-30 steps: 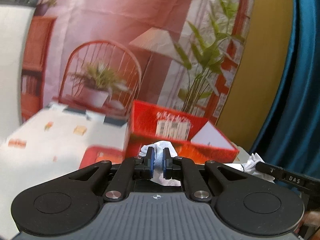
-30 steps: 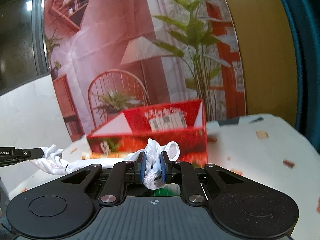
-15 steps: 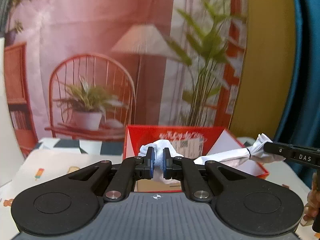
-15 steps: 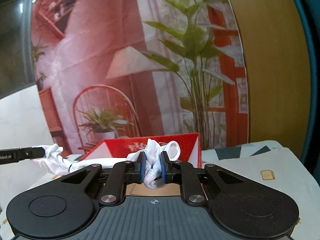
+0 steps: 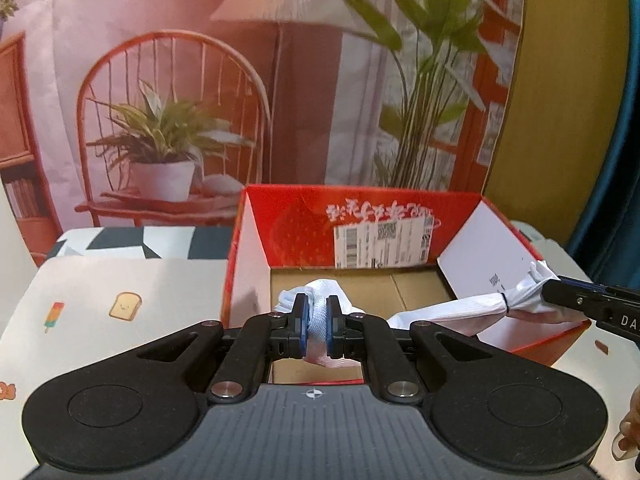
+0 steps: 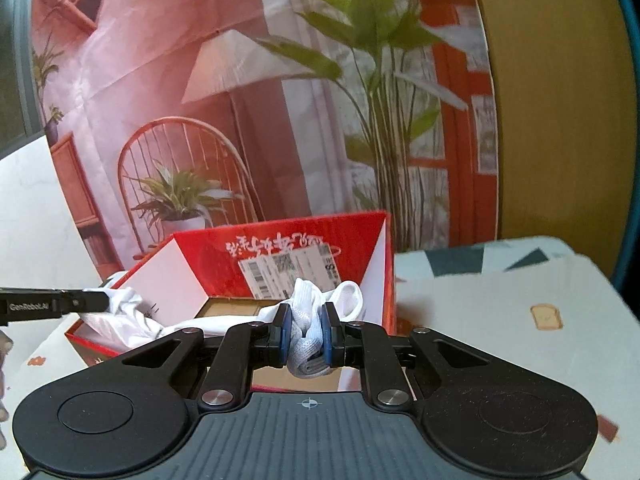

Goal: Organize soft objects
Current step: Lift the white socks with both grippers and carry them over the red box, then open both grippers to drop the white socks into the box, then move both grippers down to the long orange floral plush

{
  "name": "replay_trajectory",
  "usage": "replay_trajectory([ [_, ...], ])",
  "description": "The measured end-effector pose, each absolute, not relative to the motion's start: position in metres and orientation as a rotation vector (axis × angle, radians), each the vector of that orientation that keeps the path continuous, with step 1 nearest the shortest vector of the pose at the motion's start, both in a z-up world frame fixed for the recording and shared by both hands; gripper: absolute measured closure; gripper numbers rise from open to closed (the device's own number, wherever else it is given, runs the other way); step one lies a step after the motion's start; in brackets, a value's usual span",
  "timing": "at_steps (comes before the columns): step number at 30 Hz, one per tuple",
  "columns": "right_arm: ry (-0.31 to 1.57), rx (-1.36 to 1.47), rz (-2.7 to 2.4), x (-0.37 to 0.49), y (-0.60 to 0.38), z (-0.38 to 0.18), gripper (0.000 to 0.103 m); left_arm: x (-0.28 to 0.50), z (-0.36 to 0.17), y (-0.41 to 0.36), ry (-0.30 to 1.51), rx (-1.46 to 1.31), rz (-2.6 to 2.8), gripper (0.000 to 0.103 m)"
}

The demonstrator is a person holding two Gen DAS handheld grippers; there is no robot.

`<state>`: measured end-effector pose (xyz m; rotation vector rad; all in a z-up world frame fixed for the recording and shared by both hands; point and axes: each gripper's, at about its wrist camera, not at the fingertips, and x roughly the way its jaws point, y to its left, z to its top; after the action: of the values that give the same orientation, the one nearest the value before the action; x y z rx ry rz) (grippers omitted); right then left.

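Note:
A long white sock (image 5: 448, 310) hangs stretched between my two grippers, above an open red box (image 5: 304, 224) with a brown cardboard floor. My left gripper (image 5: 317, 322) is shut on one bunched end, over the box's near left part. The sock's other end, beyond a thin dark band, sits in my right gripper (image 5: 554, 294) over the box's right wall. In the right wrist view my right gripper (image 6: 306, 334) is shut on the bunched sock (image 6: 348, 296) above the red box (image 6: 208, 252). There the left gripper (image 6: 100, 300) holds the far end at the left.
The box stands on a pale table cover (image 5: 120, 280) printed with toast and ice-lolly pictures. Behind it hangs a backdrop (image 5: 180, 80) printed with a chair, potted plants and a lamp. A teal curtain (image 5: 624, 160) is at the right. A person's fingers (image 5: 628, 432) show at the edge.
Both grippers have carried the sock across the table to the red box. The box has come closer and centred in both views, and its open inside now lies under the sock.

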<state>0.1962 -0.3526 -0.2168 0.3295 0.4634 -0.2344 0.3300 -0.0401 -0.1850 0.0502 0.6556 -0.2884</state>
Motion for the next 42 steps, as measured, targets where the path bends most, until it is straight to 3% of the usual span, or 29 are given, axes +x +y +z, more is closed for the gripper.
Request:
replay_trajectory([
  [10,0.496,0.443,-0.209,0.205,-0.352,-0.23,0.088,0.344,-0.197,-0.052,0.72,0.039,-0.302,0.091],
  [11,0.499,0.443,-0.212,0.206,-0.352,-0.23,0.087,0.343,-0.197,-0.052,0.716,0.039,-0.309,0.087],
  [13,0.504,0.424,-0.218,0.208,-0.35,-0.23,0.082,0.343,-0.196,-0.05,0.702,0.04,-0.335,0.067],
  [14,0.504,0.41,-0.226,0.209,-0.349,-0.23,0.08,0.342,-0.194,-0.049,0.692,0.04,-0.342,0.051],
  [15,0.499,0.396,-0.238,0.208,-0.348,-0.23,0.077,0.34,-0.192,-0.047,0.679,0.038,-0.343,0.042],
  [24,0.376,0.348,-0.263,0.178,-0.325,-0.216,0.06,0.293,-0.171,-0.021,0.565,-0.009,-0.386,0.041],
  [42,0.381,0.389,-0.191,0.123,-0.265,-0.239,0.056,0.23,-0.208,0.022,0.631,-0.177,-0.303,0.041],
])
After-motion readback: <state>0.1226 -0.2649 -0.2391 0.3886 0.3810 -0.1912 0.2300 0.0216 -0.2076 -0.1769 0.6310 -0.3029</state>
